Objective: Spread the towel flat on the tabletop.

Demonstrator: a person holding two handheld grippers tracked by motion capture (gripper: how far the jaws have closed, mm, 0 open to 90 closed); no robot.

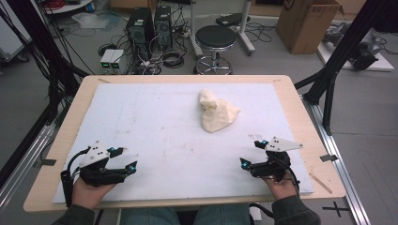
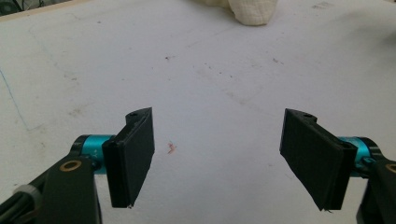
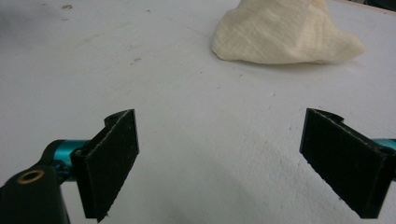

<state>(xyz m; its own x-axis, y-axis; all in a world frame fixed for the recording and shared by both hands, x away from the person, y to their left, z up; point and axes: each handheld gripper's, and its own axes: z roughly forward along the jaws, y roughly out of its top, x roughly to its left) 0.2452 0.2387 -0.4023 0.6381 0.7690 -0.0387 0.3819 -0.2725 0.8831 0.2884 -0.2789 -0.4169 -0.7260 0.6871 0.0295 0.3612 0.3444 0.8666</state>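
A cream cloth (image 1: 217,112) lies crumpled in a heap on the white worktop (image 1: 155,126), right of centre toward the far edge. The left gripper (image 1: 126,158) rests at the near left, jaws spread, nothing between them; the right gripper (image 1: 252,153) rests at the near right, likewise released and empty. Both stand well apart from the cloth. It appears light, soft and limp, probably woven, though the texture is indistinct. A raised fold or the nearest loose edge offers the best hold.
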